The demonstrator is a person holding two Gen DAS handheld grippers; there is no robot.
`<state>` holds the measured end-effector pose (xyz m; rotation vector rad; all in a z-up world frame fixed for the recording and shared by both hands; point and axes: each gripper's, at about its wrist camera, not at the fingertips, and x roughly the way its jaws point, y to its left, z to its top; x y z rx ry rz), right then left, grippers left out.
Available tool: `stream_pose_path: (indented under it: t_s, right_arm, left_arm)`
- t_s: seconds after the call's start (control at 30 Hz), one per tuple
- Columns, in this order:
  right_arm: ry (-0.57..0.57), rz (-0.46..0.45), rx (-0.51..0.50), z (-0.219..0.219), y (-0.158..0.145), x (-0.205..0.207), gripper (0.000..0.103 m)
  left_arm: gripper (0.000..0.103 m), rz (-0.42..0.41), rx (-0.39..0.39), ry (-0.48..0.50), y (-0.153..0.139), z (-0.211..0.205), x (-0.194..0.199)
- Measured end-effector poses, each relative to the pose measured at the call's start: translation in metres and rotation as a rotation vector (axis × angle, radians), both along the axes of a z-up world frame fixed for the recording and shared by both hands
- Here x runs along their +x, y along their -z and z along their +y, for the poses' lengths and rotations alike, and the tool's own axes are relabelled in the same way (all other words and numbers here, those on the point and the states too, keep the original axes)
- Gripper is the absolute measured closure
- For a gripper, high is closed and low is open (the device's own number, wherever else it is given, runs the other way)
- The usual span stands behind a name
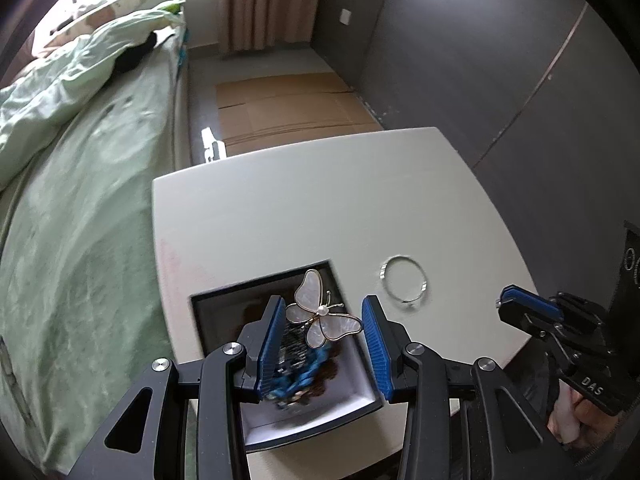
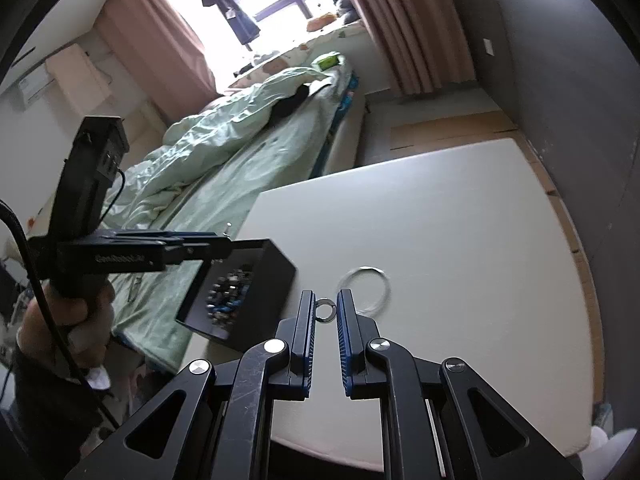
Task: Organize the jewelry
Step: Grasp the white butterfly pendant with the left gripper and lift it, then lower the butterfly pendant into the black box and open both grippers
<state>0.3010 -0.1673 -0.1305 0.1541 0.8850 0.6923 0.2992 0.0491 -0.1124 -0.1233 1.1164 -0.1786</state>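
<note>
1. Leftmost, the green bed (image 1: 88,216) runs along the white table (image 1: 320,200), with a pale quilt bunched at its far end.
2. Left gripper (image 1: 324,320) hangs over the open jewelry box (image 1: 208,312), which sits at the table's near-left part. Jaws are spread wide; the butterfly brooch (image 1: 322,312) sits between the blue pads (image 1: 272,344), one wing against the left pad, the other wing's tip near the right pad. Cannot tell if it is gripped or loose.
3. The box holds a blurred heap of blue beads (image 1: 298,376) and dark pieces under the brooch.
4. A thin silver bangle (image 1: 404,280) lies flat on the table, just right of the box and apart from it.
5. Right gripper (image 2: 326,310) has its jaws nearly together, pinching a small silver ring (image 2: 326,309) upright between the tips, above the table, near the bangle (image 2: 366,288).
6. Far right in the left wrist view, the right gripper (image 1: 520,300) shows side-on beyond the table edge.
</note>
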Motion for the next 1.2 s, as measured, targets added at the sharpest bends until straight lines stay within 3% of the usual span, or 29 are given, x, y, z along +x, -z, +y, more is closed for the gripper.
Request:
stream_pose_path:
  t_s: [0.1,0.23,0.87,1.03,1.07,1.13,1.2]
  right_arm:
    - [-0.021,-0.005,-0.01,0.015,-0.003,-0.002,0.091]
    - [-0.049,-0.004,-0.018,0.036,-0.005,-0.005,0.091]
    - [-0.183,0.018,0.002,0.139,0.001,-0.007,0.091]
    - [-0.188,0.024,-0.021,0.157,0.004,-0.004,0.09]
    - [-0.191,0.028,-0.029,0.159,0.005,-0.004,0.087]
    - [-0.169,0.028,-0.06,0.155,0.005,-0.003,0.045]
    - [-0.133,0.009,-0.067,0.143,0.002,-0.005,0.04]
  left_arm:
    - [0.061,0.002,-0.038,-0.016,0.004,0.012,-0.004]
    - [0.04,0.024,-0.094,-0.035,0.01,0.027,-0.009]
    - [0.039,-0.055,-0.14,-0.15,-0.005,0.099,-0.054]
    - [0.023,-0.073,-0.146,-0.16,-0.009,0.106,-0.057]
    - [0.023,-0.077,-0.147,-0.16,-0.01,0.106,-0.057]
    - [0.021,-0.088,-0.154,-0.155,-0.014,0.104,-0.056]
    - [0.015,-0.098,-0.157,-0.145,-0.016,0.1,-0.054]
